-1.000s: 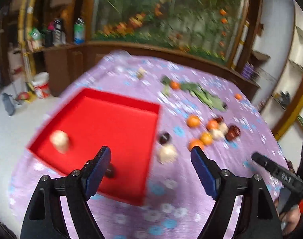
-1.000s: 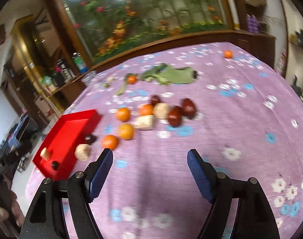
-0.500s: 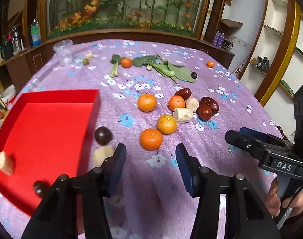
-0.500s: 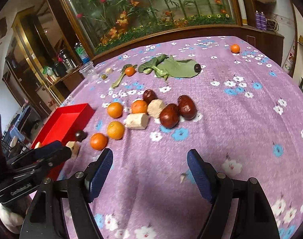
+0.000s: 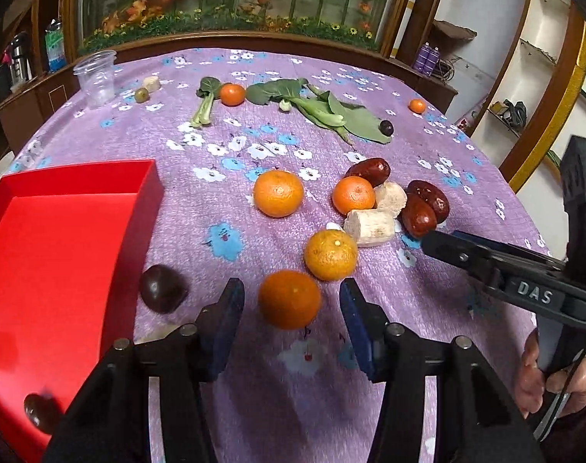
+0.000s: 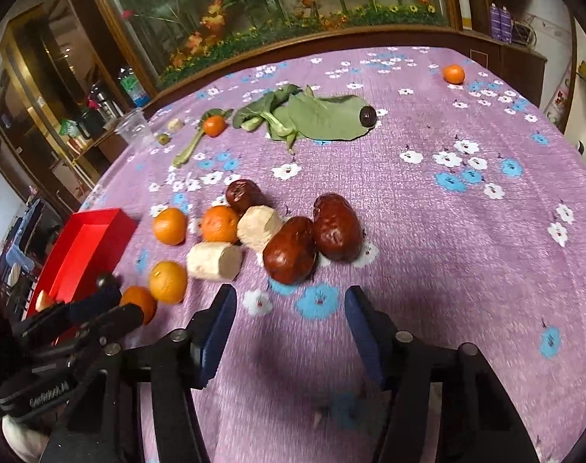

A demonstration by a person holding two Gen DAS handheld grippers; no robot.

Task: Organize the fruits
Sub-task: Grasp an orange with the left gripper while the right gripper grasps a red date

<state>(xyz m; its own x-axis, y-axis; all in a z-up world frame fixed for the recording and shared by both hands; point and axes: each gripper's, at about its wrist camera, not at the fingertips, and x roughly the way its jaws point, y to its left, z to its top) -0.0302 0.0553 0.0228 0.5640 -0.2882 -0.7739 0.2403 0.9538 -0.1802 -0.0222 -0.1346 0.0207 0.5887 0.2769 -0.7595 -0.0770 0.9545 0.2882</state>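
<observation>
- Your left hand-held gripper (image 5: 291, 318) is spread apart and grasps nothing; the nearest orange (image 5: 289, 299) sits on the cloth between its blue pads (image 5: 225, 320), with a gap on each side.
- Just left of that orange lies a dark round fruit (image 5: 163, 288), right beside the red tray (image 5: 61, 239) (another dark fruit (image 5: 38, 413) sits inside, near the tray's front edge).
- Your right hand-held gripper (image 6: 291, 328) is also released and empty, hovering over bare purple floral surface (image 6: 466, 250).
- Just ahead of it lie two red dates (image 6: 312, 243), touching each other, with two pale root pieces (image 6: 215, 260) and more oranges (image 6: 169, 225) to their left.
- Farther back you have green leaves (image 6: 323, 117), a clear plastic cup (image 5: 95, 77) and a lone orange (image 6: 453, 74) near the far edge.
</observation>
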